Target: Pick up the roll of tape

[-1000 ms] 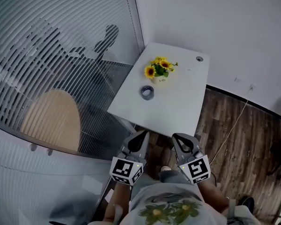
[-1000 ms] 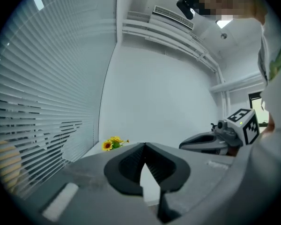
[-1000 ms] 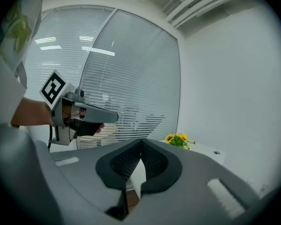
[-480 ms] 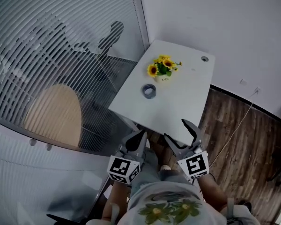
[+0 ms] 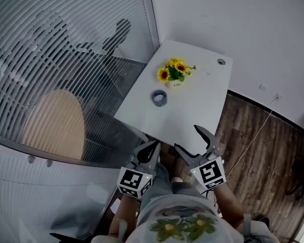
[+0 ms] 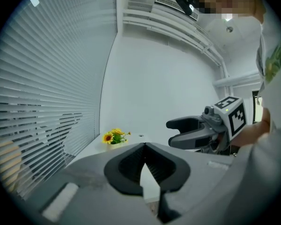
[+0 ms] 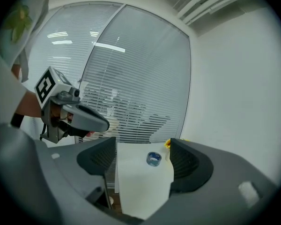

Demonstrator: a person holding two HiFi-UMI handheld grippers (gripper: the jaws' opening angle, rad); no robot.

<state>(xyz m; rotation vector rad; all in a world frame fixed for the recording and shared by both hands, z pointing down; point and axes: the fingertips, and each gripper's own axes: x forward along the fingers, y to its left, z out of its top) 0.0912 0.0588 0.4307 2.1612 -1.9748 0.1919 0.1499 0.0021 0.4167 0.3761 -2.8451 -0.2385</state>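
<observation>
right gripper: jaws spread wide, have just been opening, nothing between them, over the table's near edge | left gripper: jaws pressed together, empty, just short of that edge | roll of tape: flat on table, left side, untouched | sunflower pot: on table, farther back

The roll of tape is blue, the counter white. The flowers are yellow. The floor shows dark brown planks.
</observation>
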